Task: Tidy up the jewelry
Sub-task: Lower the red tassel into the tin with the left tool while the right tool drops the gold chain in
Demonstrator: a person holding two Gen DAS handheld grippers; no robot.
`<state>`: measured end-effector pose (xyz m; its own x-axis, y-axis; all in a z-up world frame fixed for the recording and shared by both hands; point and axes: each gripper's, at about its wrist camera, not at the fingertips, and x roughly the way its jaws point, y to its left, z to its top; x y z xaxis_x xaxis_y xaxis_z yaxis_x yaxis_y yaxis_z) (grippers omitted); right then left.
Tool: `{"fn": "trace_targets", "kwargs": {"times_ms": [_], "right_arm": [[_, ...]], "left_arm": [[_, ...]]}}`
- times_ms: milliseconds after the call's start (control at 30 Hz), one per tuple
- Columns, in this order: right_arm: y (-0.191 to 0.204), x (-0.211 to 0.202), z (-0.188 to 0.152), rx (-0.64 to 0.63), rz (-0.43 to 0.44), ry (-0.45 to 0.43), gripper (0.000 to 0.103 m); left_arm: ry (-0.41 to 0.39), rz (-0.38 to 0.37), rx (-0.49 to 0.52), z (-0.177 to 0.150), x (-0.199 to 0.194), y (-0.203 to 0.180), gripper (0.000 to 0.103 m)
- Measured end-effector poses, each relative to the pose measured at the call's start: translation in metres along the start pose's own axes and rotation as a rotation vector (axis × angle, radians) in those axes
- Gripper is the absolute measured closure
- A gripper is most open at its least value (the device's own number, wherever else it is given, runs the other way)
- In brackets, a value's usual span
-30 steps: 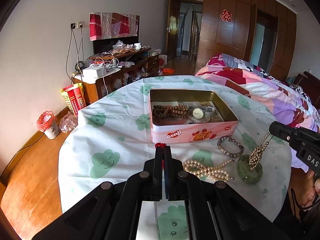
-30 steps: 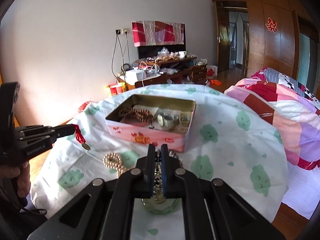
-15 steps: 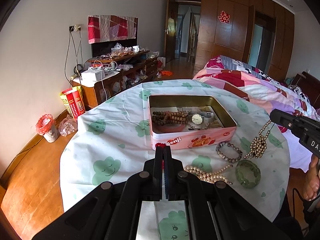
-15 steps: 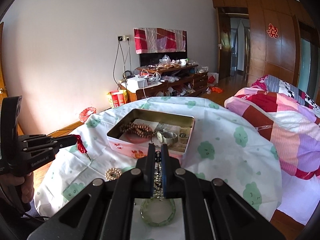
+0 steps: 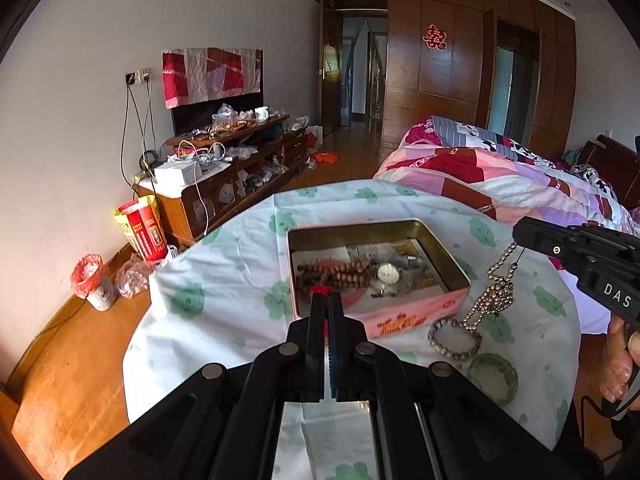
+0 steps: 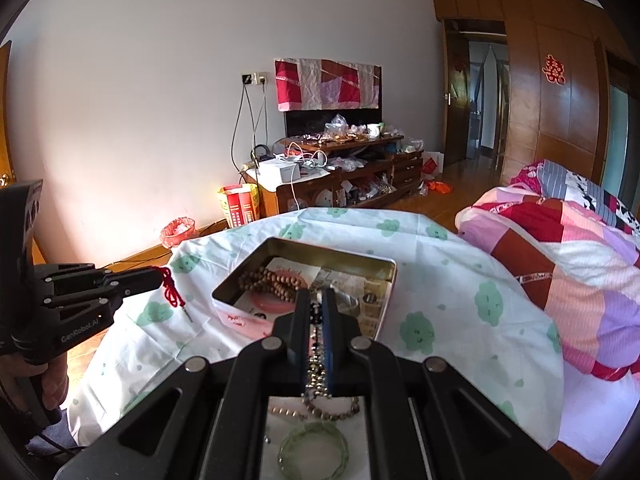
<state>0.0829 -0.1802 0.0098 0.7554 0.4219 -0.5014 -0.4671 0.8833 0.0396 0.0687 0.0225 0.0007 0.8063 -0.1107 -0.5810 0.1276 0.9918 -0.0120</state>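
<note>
Though trailing on the green bangle [image 5: 492,378] a second ago, gold chain [image 5: 496,296]: now lifted clear, dangling just beside the pink tin's [image 5: 400,320] right wall.
Right tongs [image 5: 520,236]: clamped tight on the chain's upper end.
Left tongs [image 5: 325,294]: pinched together on a red cord [image 6: 173,292], raised near the tin's left side.
Desk [image 5: 224,280]: grey bead bracelet [image 5: 454,340] and bangle left lying.
Meaning: chain probably bound for the tin; not yet over the rim.

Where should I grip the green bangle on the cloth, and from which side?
Take the green bangle across its band, one finger inside the ring and one outside, coming straight down from above. It lies flat on the tablecloth, so its edge offers nothing from the side. Pick the arc away from the grey bead bracelet, which lies close beside it.
</note>
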Motion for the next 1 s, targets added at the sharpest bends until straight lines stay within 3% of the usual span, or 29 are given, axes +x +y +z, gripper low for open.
{"fn": "trace_targets", "kwargs": {"times_ms": [533, 1000], "right_arm": [[-0.006, 0.035, 0.036, -0.030, -0.035, 0.006, 0.096], [-0.016, 0.073, 0.035, -0.022, -0.062, 0.067, 0.096]], "left_arm": [[-0.006, 0.027, 0.042, 0.046, 0.037, 0.001, 0.103], [0.045, 0.043, 0.069, 0.051, 0.075, -0.009, 0.103]]}}
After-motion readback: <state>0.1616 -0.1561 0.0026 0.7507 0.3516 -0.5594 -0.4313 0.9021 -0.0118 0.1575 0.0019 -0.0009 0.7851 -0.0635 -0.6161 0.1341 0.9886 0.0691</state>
